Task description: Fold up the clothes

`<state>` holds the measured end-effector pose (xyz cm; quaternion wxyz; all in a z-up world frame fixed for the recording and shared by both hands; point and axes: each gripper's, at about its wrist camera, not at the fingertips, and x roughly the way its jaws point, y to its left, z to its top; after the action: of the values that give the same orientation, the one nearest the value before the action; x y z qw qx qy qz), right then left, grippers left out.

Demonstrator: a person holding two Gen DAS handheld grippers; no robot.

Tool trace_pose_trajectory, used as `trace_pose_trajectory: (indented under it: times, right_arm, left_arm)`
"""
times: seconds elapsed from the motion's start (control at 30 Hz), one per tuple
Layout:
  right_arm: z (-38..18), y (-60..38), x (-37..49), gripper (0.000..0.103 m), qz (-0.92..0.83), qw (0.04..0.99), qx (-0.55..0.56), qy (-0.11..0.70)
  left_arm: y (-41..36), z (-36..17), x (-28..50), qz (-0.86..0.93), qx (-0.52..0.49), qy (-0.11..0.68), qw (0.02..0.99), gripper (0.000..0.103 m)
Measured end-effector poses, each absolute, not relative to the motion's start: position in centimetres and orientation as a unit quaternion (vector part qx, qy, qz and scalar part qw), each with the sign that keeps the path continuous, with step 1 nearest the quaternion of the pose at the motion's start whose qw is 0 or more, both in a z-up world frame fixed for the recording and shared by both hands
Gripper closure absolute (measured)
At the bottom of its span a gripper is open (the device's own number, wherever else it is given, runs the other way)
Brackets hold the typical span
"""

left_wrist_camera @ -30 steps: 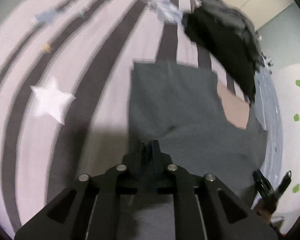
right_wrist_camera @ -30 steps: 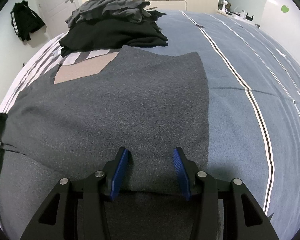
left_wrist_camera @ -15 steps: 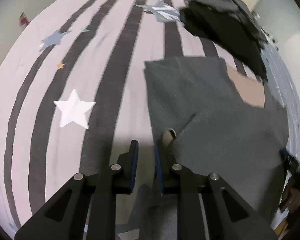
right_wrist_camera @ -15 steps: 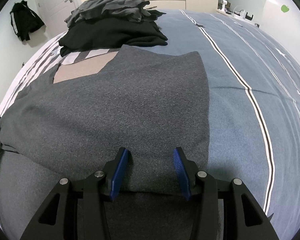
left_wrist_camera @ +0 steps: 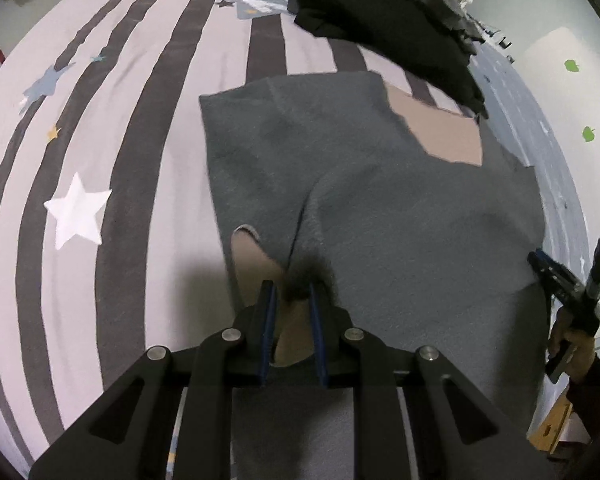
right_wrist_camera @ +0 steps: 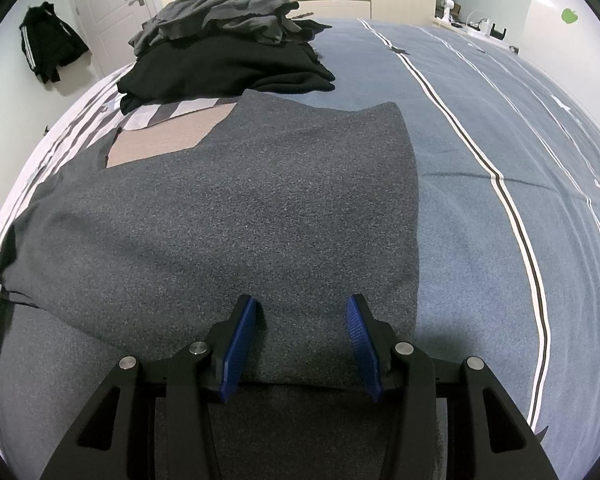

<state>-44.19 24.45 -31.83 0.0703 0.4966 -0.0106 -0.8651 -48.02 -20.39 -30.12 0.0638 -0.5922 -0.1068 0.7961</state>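
As seen, sweater (left_wrist_camera: pixel 380 208) between jaws.

Left gripper (left_wrist_camera: pixel 291 292): tilted steeply down, jaws narrow, blue pads (left_wrist_camera: pixel 267 320) parallel, fold of cloth bunched between tips; pad contact unclear, slight blur. Right gripper (right_wrist_camera: pixel 300 320): tilted down, jaws parted about halfway, blue pads (right_wrist_camera: pixel 240 344) splayed outward, tips resting on fabric, nothing pinched. In left wrist view, right gripper sits at 3–4 o'clock near frame edge, person's hand (left_wrist_camera: pixel 572 350) wrapped round its grip, dark sleeve behind.
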Motion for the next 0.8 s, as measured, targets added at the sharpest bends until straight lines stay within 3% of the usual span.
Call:
trace_pose_trajectory:
  times: [0.4, 0.8]
  right_arm:
    - [-31.8, 24.5, -44.1, 0.059, -0.866, 0.071, 0.495, -0.011]
    - [-31.8, 24.4, -43.9, 0.059, -0.867, 0.073, 0.494, -0.013]
  left_arm:
    - [-20.6, -31.2, -49.6, 0.8, -0.581, -0.14, 0.042, 0.087]
    - [-23.7, -31.0, -48.0, 0.819, -0.52, -0.244, 0.011, 0.085]
